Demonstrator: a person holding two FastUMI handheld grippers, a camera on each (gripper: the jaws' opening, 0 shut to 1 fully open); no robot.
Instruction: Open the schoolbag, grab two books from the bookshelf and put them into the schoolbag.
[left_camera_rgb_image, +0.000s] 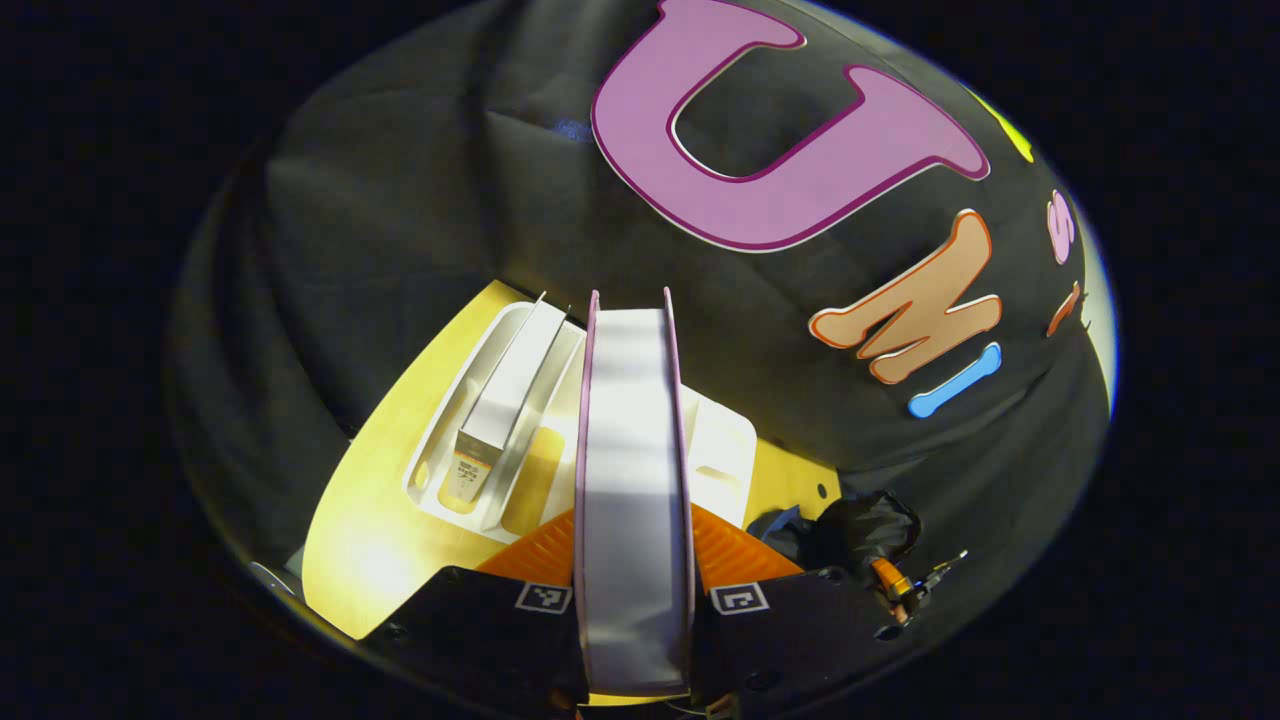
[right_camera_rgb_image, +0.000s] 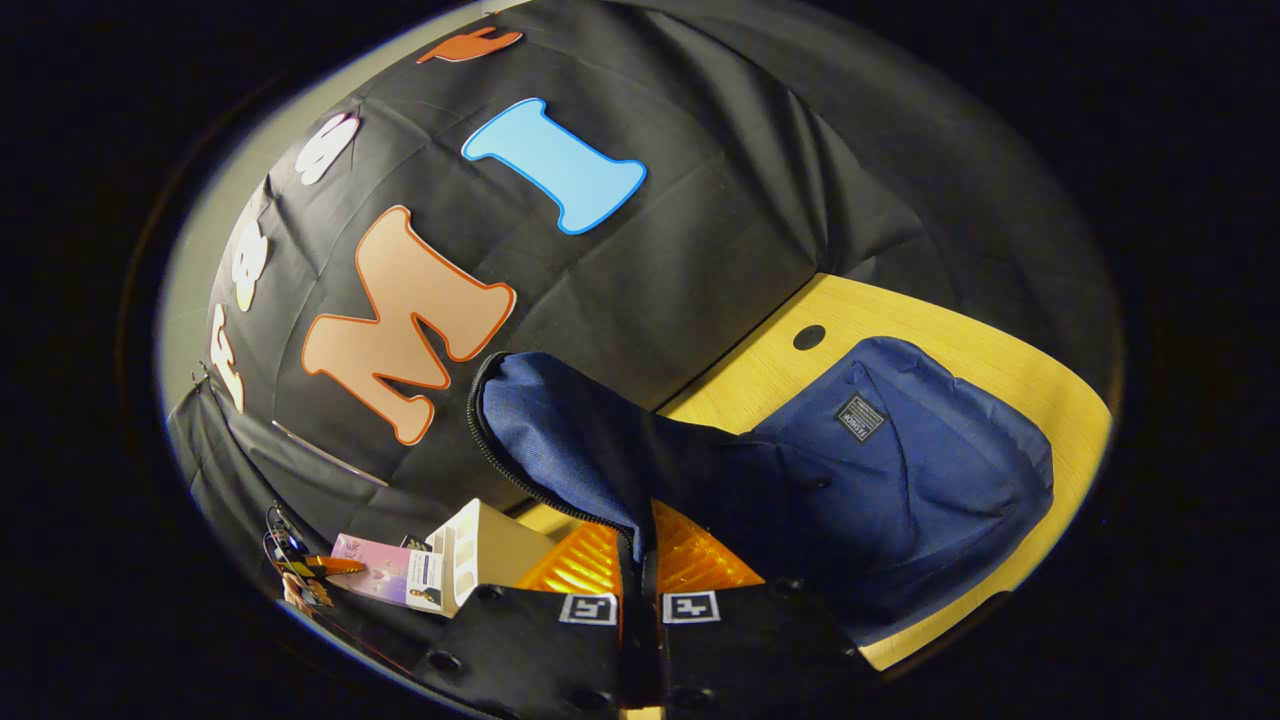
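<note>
My left gripper (left_camera_rgb_image: 635, 560) is shut on a thick book (left_camera_rgb_image: 633, 440) with a pink cover, held upright with its white page edge facing me, in front of the white bookshelf (left_camera_rgb_image: 725, 440). A second book (left_camera_rgb_image: 505, 400) leans in the shelf's left slot. In the right gripper view the blue schoolbag (right_camera_rgb_image: 900, 470) lies on the yellow table (right_camera_rgb_image: 900, 320). My right gripper (right_camera_rgb_image: 637, 550) is shut on the bag's zippered flap (right_camera_rgb_image: 570, 430), holding it raised. Far left there, the pink book (right_camera_rgb_image: 385, 575) shows beside the bookshelf (right_camera_rgb_image: 490, 540).
The bookshelf stands on the yellow table (left_camera_rgb_image: 380, 530), close to the black cloth wall. A gloved hand (left_camera_rgb_image: 870, 530) with the other gripper shows at the right of the left gripper view. A round hole (right_camera_rgb_image: 808, 337) sits in the tabletop behind the bag.
</note>
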